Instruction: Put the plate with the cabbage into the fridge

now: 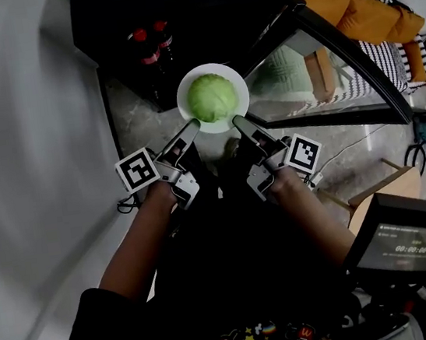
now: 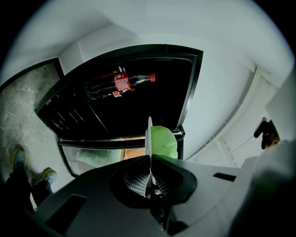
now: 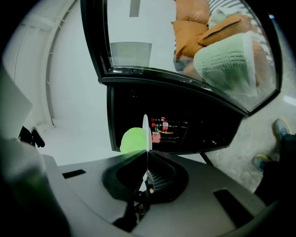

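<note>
The left gripper (image 1: 190,127) and right gripper (image 1: 238,121) are each pinching the plate (image 1: 184,91) by its edge, so the round cabbage (image 1: 212,97) might be rolling off if 1 side dips.

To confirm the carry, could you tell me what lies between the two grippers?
The plate with the cabbage: in the head view, the left gripper and right gripper each clamp its near rim.
</note>
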